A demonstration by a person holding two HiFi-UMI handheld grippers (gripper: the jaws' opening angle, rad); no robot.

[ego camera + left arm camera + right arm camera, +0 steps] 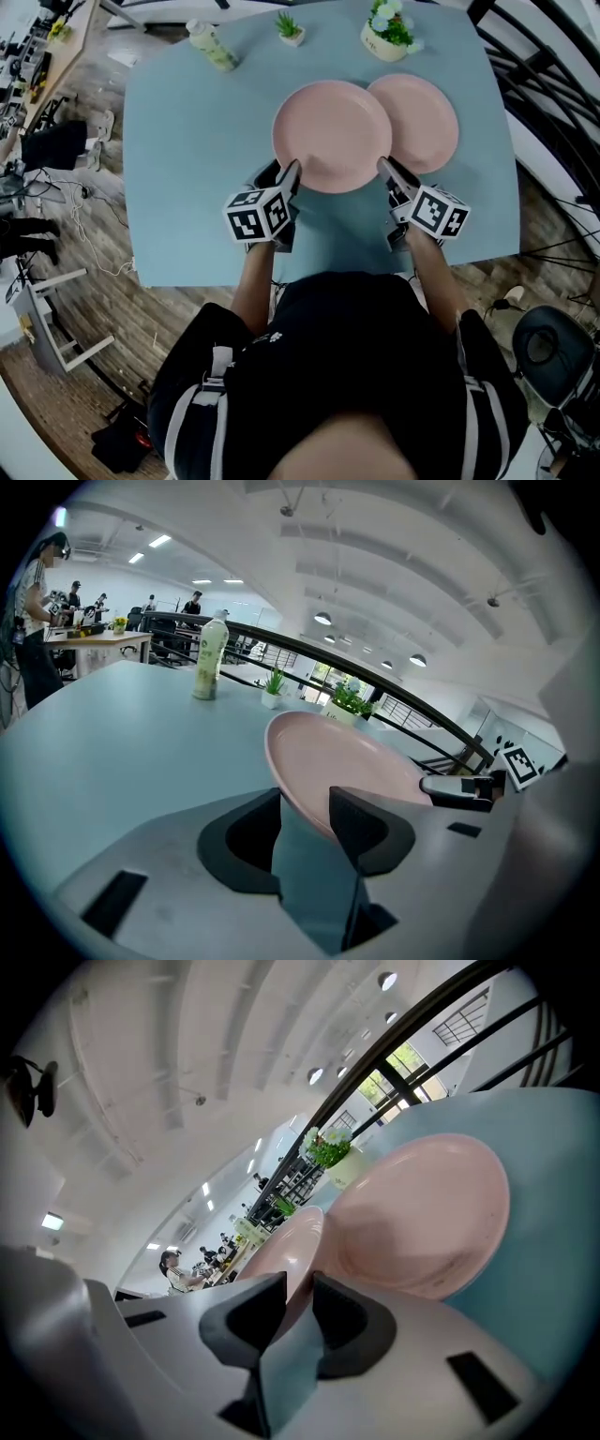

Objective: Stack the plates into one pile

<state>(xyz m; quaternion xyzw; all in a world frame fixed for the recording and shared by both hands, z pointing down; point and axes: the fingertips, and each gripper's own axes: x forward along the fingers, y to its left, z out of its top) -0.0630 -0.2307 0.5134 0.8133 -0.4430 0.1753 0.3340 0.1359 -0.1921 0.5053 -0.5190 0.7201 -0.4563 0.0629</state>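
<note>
Blue-grey table, pale bottle upright near its far edge, small green plant, white flowerpot, black chair

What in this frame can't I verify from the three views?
Far plate: its left part is hidden by the near plate in the head view; whether they touch cannot be told.
Left gripper view: the near plate blocks the far plate entirely.
Bottle: label too small to read, head and left gripper views.
Table: middle of near edge covered by the person, head view.
</note>
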